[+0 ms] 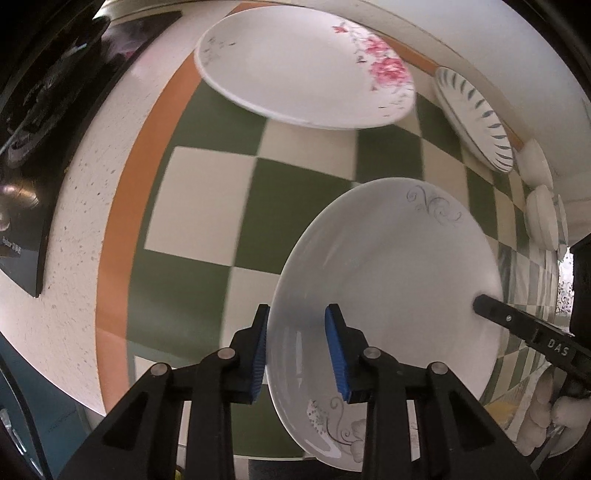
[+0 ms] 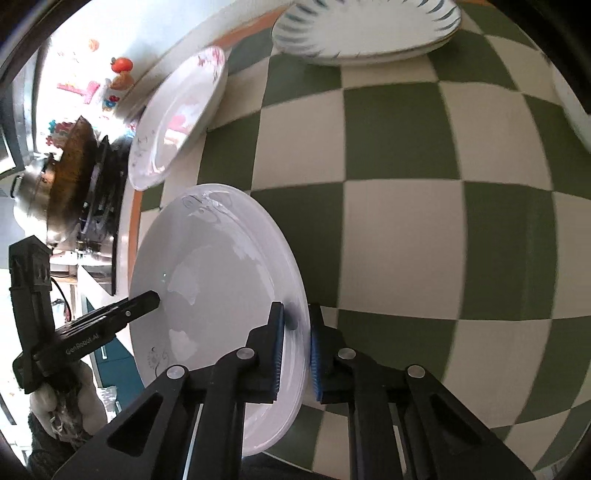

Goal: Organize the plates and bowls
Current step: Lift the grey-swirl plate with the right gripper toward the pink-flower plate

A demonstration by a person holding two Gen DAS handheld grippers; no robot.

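A white plate with grey scroll pattern [image 1: 399, 266] is held above the green-and-cream checked cloth [image 1: 207, 206]. My left gripper [image 1: 299, 350] is shut on its near rim, blue pads on either side. My right gripper [image 2: 295, 343] is shut on the opposite rim of the same plate [image 2: 214, 280]; its finger shows in the left wrist view [image 1: 491, 306]. A white plate with pink flowers [image 1: 303, 70] lies further off and also shows in the right wrist view [image 2: 177, 114]. A blue-striped plate [image 1: 476, 118] lies at the cloth's far edge, also seen in the right wrist view [image 2: 369, 26].
Two white bowls [image 1: 541, 206] sit beyond the striped plate. A black stove [image 1: 33, 122] with a wok [image 2: 70, 162] stands past the cloth's orange border. The white speckled counter [image 1: 74, 206] surrounds the cloth.
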